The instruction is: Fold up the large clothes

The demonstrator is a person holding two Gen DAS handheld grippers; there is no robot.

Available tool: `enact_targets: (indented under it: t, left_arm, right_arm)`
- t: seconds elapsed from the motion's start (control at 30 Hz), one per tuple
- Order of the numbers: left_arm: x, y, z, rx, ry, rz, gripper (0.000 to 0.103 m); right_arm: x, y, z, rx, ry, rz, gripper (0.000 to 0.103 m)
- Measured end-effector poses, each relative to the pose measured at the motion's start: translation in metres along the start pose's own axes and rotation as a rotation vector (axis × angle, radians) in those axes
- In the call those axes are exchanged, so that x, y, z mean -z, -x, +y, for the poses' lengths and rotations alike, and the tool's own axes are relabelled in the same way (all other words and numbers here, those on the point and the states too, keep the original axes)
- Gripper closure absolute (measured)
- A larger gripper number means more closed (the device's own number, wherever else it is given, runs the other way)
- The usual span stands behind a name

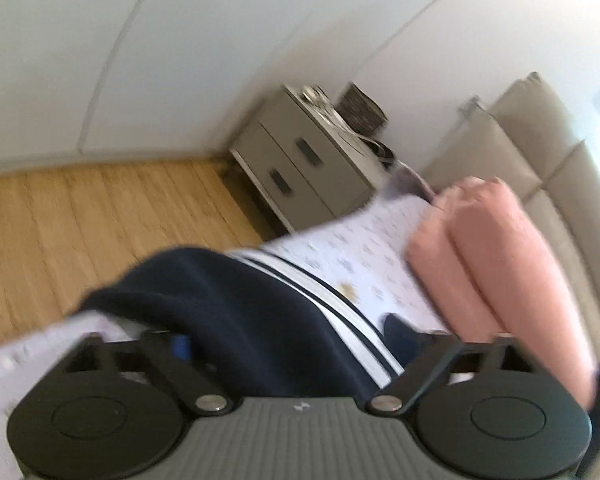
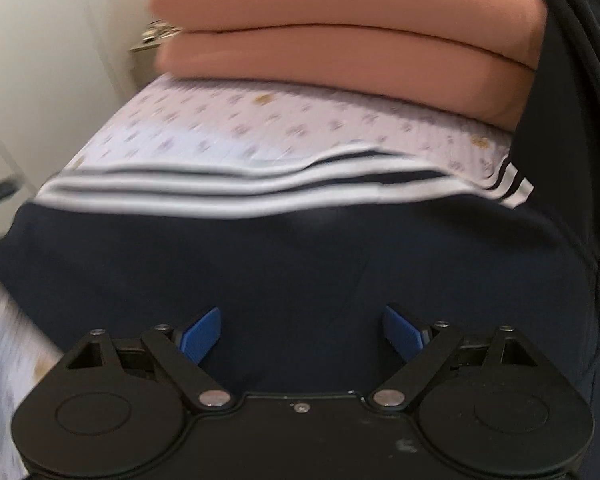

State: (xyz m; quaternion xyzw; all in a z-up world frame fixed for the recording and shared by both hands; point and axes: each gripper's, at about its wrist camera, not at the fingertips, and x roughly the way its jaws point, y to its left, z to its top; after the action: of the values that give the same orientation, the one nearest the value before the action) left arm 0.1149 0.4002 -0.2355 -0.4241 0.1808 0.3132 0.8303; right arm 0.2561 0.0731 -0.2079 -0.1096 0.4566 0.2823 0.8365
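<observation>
A navy garment with white side stripes lies on a bed with a pale patterned sheet. In the left wrist view the cloth drapes over my left gripper; its jaws stand wide apart, only one blue pad shows, and the cloth lies between them. In the right wrist view the same garment spreads flat, stripes at its far edge. My right gripper is open just above the navy cloth, both blue pads visible and apart.
Two stacked pink pillows lie at the head of the bed, also in the left wrist view. A grey bedside cabinet stands on the wooden floor. A beige padded headboard stands behind the pillows. A dark cable hangs at right.
</observation>
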Motion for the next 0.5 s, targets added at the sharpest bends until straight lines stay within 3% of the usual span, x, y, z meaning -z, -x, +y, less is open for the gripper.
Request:
enact_targets:
  t: [0.03,0.07,0.1,0.2,0.27,0.37,0.5]
  left_arm:
    - [-0.002,-0.005,0.000,-0.044,-0.009,-0.006,0.083]
    - [-0.006,-0.008,0.003,-0.065,-0.008,-0.005,0.090]
    - [-0.010,-0.007,0.007,-0.032,0.007,-0.019,0.094]
    - [-0.017,0.008,-0.009,-0.002,-0.092,-0.092,0.096]
    - [-0.021,0.022,-0.031,0.032,-0.174,-0.151,0.096]
    - [-0.030,0.036,-0.057,0.099,-0.233,-0.201,0.096]
    - [-0.033,0.056,-0.093,0.173,-0.329,-0.258,0.097]
  right_arm:
    - [0.010,0.005,0.006,0.011,0.023,-0.011,0.000]
    - [0.018,0.009,0.009,0.029,0.032,-0.029,0.000]
    - [0.027,0.012,0.010,0.042,0.021,-0.042,0.000]
    - [0.049,0.021,0.012,0.058,-0.042,-0.066,0.000]
    - [0.061,0.024,0.022,0.085,0.019,-0.056,0.000]
    - [0.082,0.030,0.028,0.102,0.080,-0.145,0.000]
    - [0.068,0.033,0.012,0.023,0.017,-0.070,0.000]
